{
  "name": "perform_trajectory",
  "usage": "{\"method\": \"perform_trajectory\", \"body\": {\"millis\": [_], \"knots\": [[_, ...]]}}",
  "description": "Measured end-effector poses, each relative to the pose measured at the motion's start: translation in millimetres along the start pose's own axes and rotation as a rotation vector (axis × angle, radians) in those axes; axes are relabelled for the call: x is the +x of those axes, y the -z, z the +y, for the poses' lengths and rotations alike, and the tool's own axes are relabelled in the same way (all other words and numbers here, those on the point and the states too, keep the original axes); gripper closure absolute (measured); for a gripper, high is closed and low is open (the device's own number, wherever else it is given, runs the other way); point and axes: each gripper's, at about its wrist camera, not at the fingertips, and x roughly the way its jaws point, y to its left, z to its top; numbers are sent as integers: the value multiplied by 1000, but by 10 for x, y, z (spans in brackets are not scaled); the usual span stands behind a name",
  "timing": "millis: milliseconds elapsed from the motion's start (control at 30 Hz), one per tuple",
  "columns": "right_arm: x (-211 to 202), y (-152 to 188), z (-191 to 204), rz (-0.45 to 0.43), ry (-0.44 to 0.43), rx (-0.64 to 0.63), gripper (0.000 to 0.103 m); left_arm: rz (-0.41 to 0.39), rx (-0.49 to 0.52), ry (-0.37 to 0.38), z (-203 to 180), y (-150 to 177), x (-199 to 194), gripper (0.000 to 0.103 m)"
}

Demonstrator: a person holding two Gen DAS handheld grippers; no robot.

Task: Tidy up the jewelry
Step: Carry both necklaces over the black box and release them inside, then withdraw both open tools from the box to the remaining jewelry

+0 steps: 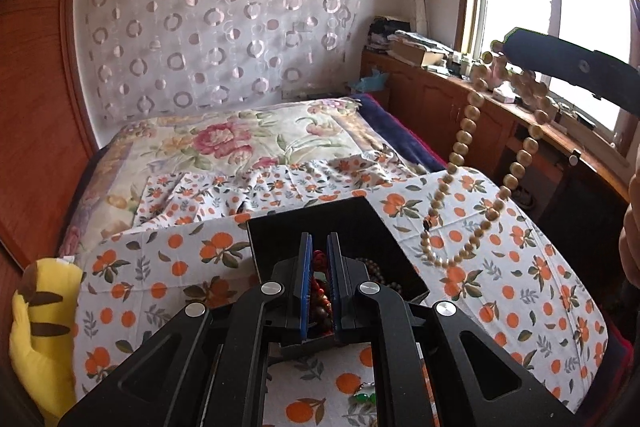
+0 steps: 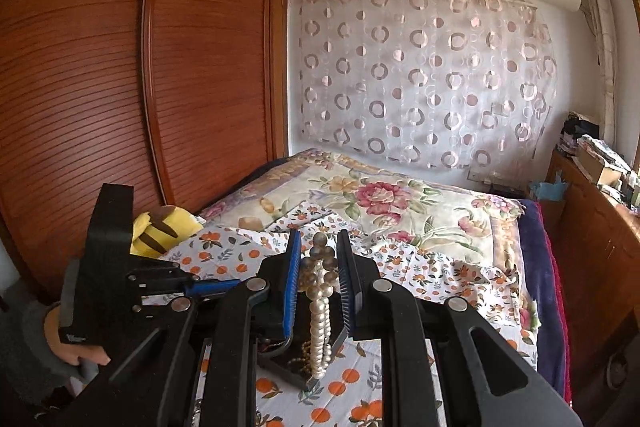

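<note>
Risk: pearl necklace (image 2: pixel 320 303) clenched in right gripper (image 2: pixel 319 259), dangling at five o'clock of box (image 1: pixel 320 227), may snag; left gripper (image 1: pixel 319 255) clenched on red beads (image 1: pixel 320 287).

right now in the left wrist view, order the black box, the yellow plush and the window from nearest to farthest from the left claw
1. black box, right at the left claw tips
2. yellow plush, lower left on the bed edge
3. window, far upper right
</note>
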Motion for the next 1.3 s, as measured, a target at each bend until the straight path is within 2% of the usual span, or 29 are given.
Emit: {"method": "perform_trajectory", "body": {"millis": [67,233,300,533,800,900,933,1233,1300], "knots": [[57,-6,3,5,1,-5,83,1,2,-7,-1,2,8,96],[143,-24,0,11,1,-2,83,-3,0,-7,-2,11,-7,86],[154,-33,0,7,2,-2,83,-7,-3,-13,10,23,-18,75],[352,11,47,42,-18,-4,83,-16,-32,-19,89,151,-146,68],[615,301,258,126,-27,-24,83,-16,-24,-29,110,380,-336,60],[658,408,292,154,-17,-21,79,-13,-22,-27,109,476,-399,54],[663,444,302,159,-13,-27,73,-9,-22,-23,108,514,-417,54],[437,838,282,192,-29,6,72,32,-16,4,18,871,-535,46],[364,960,295,205,-27,11,72,42,-13,12,-12,943,-539,40]]}}
